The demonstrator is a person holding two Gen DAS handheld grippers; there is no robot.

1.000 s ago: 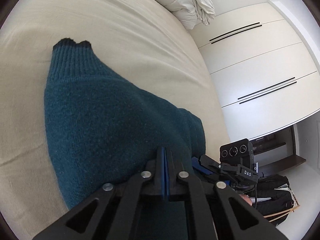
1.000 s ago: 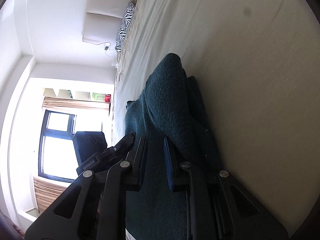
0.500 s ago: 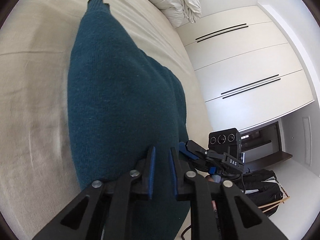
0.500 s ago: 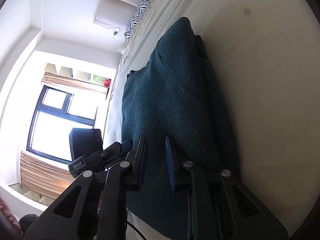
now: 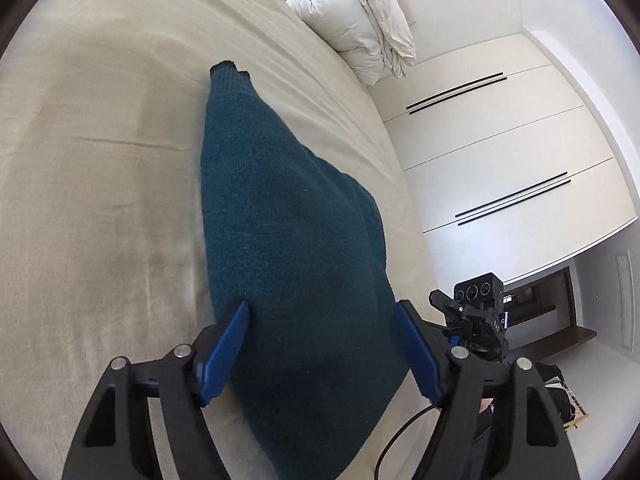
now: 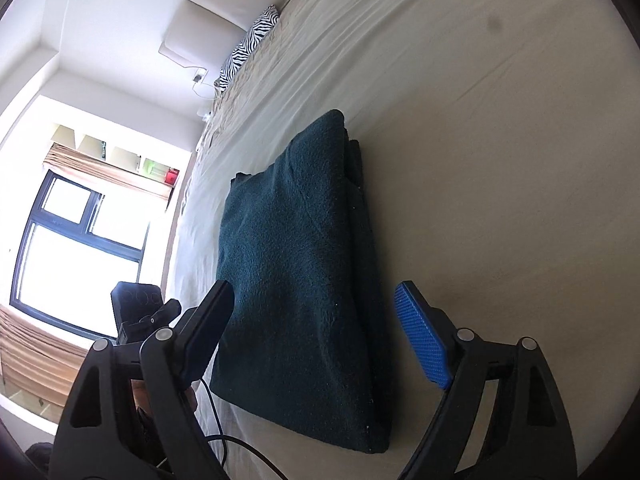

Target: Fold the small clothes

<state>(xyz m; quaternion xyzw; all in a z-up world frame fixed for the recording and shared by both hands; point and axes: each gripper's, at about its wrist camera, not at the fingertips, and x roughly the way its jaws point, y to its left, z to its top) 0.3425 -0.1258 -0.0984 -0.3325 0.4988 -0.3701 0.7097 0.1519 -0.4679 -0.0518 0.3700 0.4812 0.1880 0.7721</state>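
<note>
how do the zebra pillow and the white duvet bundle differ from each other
The zebra pillow carries black and white stripes; the white duvet bundle is plain white and cream. The pillow looks thin and flat against the headboard, while the bundle is a puffy, crumpled heap. The pillow shows only in the right wrist view, the bundle mainly in the left. Both lie at the far end of the bed, beyond the teal sweater.

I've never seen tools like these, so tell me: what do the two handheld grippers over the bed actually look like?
Both look alike. The left gripper and right gripper each have two black plastic fingers with triangular cut-outs and silver round bolt heads. The finger pads are bright blue with a fine ribbed texture. A black camera box with three round lenses sits on the other gripper, and a thin black cable trails below.
</note>
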